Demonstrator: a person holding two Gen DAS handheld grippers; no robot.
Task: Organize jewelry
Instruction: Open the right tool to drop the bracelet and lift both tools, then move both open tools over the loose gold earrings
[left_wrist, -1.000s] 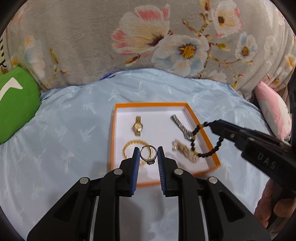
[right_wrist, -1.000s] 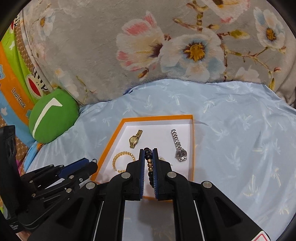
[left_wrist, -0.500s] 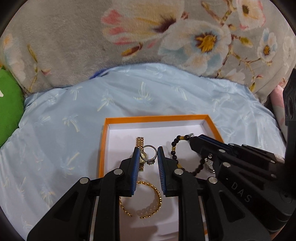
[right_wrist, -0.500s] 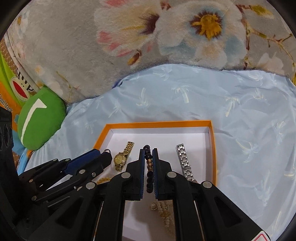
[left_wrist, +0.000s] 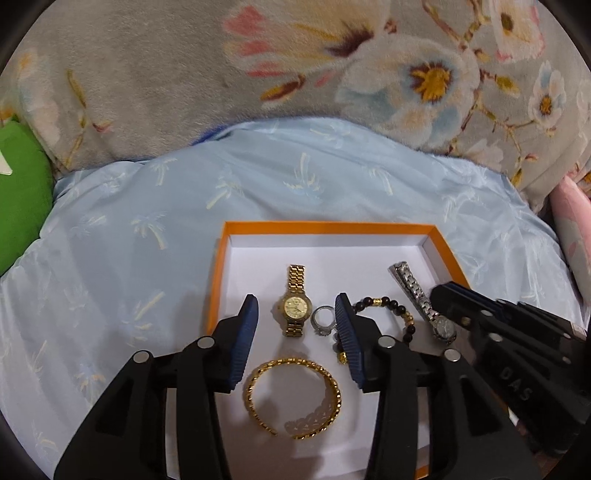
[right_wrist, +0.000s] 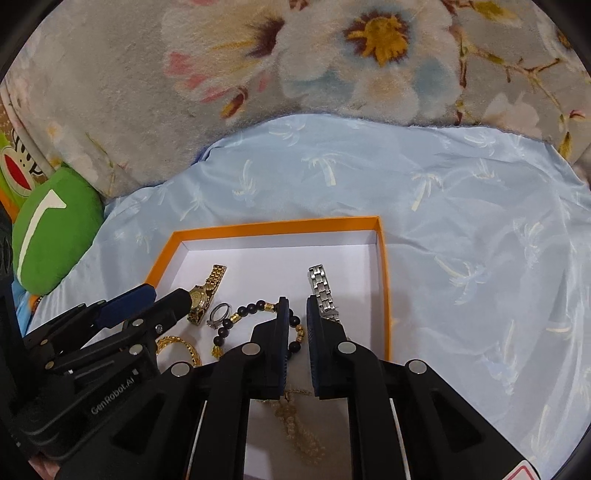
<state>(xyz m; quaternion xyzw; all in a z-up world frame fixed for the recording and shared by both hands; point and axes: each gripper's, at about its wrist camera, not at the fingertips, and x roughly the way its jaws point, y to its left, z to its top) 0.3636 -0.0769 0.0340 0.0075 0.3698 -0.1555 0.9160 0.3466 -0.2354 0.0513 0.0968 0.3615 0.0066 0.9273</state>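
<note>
Since a second ago: both tongs lowered into the orange box (left_wrist: 328, 228); ring (left_wrist: 323, 320) and bead bracelet (left_wrist: 384, 304), then carried, now lie on the white floor.

Nearest, left tongs (left_wrist: 297, 328): jaws opening, about half wide, nothing gripped; the ring rests just inside the right-hand blade. Right tongs (right_wrist: 297, 321): jaws a narrow slit, only just parted; the bead bracelet lies beneath and beside them, apparently released.

Box contents, front to back: gold bangle (left_wrist: 293, 398); pale gold chain (right_wrist: 295, 421), partly hidden by the right tongs; ring beside bead bracelet; gold watch (left_wrist: 294, 301); silver watch (left_wrist: 421, 301) toward the right wall.

Beyond: blue bedsheet (left_wrist: 295, 177), floral blanket (left_wrist: 184, 66), green cushion (right_wrist: 51, 229).

Progress, judged: six pieces boxed, none visible loose on the bed. Remaining: withdraw both tongs; perhaps separate ring from bracelet.
</note>
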